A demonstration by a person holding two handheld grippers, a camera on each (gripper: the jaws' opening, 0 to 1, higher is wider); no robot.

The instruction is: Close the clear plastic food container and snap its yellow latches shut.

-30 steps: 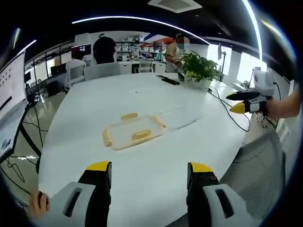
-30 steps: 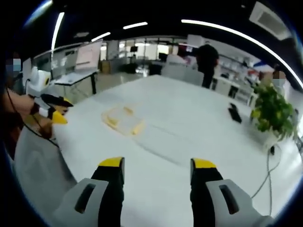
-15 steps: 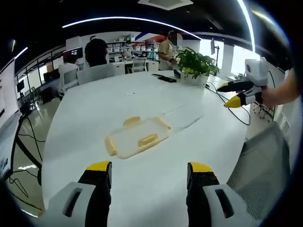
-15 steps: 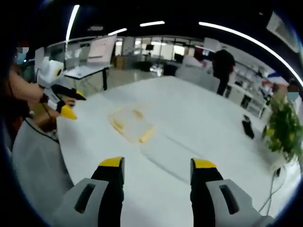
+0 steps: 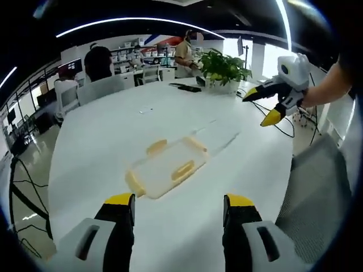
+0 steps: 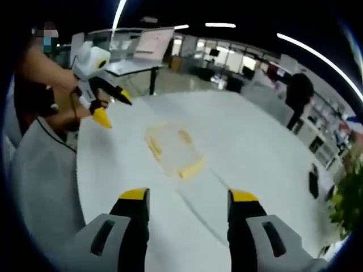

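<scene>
One clear plastic food container (image 5: pixel 165 168) with yellow latches lay near the middle of the white oval worktop (image 5: pixel 113 130), its clear lid (image 5: pixel 218 137) resting flat just beside it on the far right side, not yet on the box. Both tools hung above the near edge, well apart from the container: the left tool (image 5: pixel 177 211) had its yellow-tipped jaws spread apart and empty, and the right tool (image 6: pixel 188 207) likewise stood apart and empty; the right tool also appeared at the right of the left gripper view (image 5: pixel 271 101), jaws parted. To do the step well, the lid probably should be lifted by one edge, squared over the rim and pressed down before any latch is pushed. Three yellow latches (image 5: pixel 182 170) could be counted clearly; a fourth seemed present. One green potted plant (image 5: pixel 223 68) stood at the far end.
</scene>
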